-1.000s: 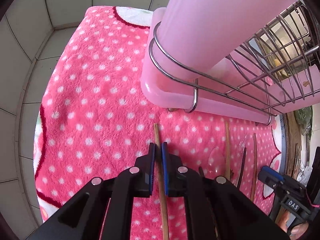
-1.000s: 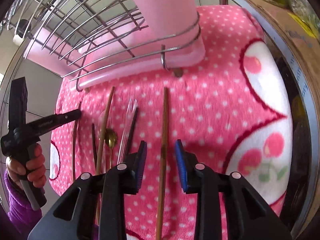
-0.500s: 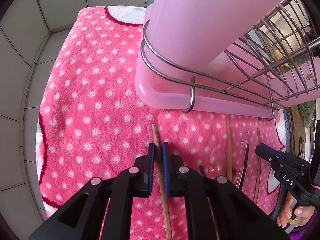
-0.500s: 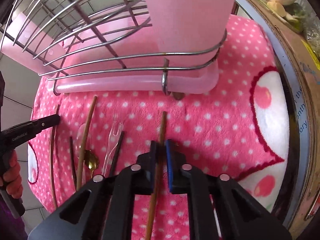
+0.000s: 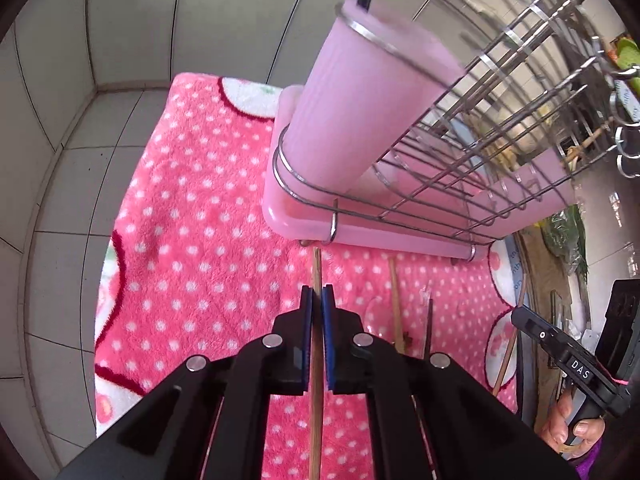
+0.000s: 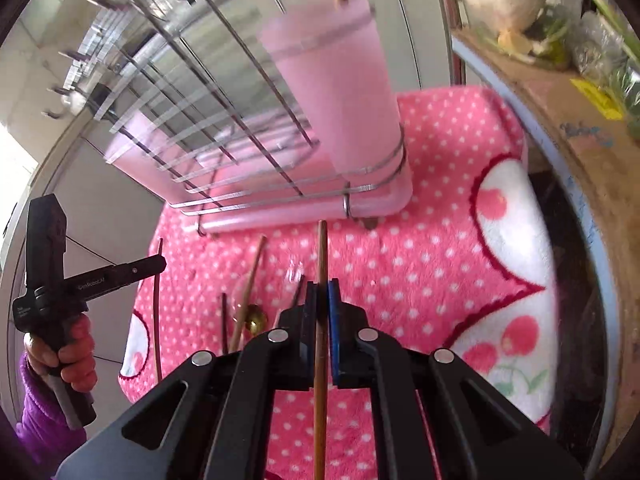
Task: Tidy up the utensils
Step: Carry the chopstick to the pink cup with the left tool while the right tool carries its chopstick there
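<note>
My left gripper (image 5: 317,295) is shut on a brown wooden chopstick (image 5: 316,272) and holds it above the pink polka-dot cloth (image 5: 192,240). My right gripper (image 6: 321,291) is shut on a second wooden chopstick (image 6: 322,252), also lifted. Both chopstick tips point toward the base of the wire dish rack (image 5: 460,184). A tall pink utensil cup (image 5: 372,96) hangs in a wire ring at the rack's corner; it also shows in the right wrist view (image 6: 340,92), with a stick standing in it.
More utensils lie on the cloth: a wooden stick (image 6: 250,284), a gold spoon (image 6: 255,318), a clear plastic fork (image 6: 294,274) and thin dark sticks (image 6: 157,300). Tiled wall stands at the left (image 5: 60,120). A cardboard box edge (image 6: 560,120) borders the right.
Both grippers have risen and pulled back from the rack with their chopsticks. The right gripper closed on its chopstick a second ago. The cup's rim has come into view.
</note>
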The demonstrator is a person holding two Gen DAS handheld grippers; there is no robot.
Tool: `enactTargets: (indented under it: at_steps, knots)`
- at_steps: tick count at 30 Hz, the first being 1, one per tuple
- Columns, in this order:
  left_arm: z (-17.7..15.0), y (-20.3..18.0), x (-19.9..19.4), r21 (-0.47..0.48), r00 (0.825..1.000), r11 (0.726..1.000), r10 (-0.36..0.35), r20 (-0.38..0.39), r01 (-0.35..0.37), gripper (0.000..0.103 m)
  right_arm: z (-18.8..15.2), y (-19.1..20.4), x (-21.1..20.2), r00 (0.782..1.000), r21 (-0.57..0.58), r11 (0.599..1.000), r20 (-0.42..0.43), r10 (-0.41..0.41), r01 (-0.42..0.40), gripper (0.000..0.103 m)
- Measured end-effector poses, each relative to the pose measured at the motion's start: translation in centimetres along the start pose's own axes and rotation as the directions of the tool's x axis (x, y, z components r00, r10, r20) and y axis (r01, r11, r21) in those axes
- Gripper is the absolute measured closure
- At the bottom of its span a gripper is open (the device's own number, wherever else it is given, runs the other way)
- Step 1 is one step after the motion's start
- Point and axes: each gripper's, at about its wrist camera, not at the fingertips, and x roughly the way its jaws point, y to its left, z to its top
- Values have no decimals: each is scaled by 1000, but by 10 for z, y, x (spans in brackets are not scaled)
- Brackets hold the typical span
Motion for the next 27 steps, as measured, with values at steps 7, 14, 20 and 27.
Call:
enactTargets:
  at_steps: [7,14,20,27]
  knots:
    - [-11,-6,-52,61,986,997,-50,160,41,99,-5,13,-47,992,-33,999,130,3,1,97]
    - [-20,-9,-100,76,944,995,-91,318,71,99,-4,13,-75,972,-49,999,234,-6,18,97]
    - [-14,-16,-140,89,891,992,-121,437,91,99,9,20,-104,949,-71,997,314,7,16,97]
    - [8,-32,-190,129,838,987,-149,525,95,99,48,31,-152,904,-103,994,428,24,22,97]
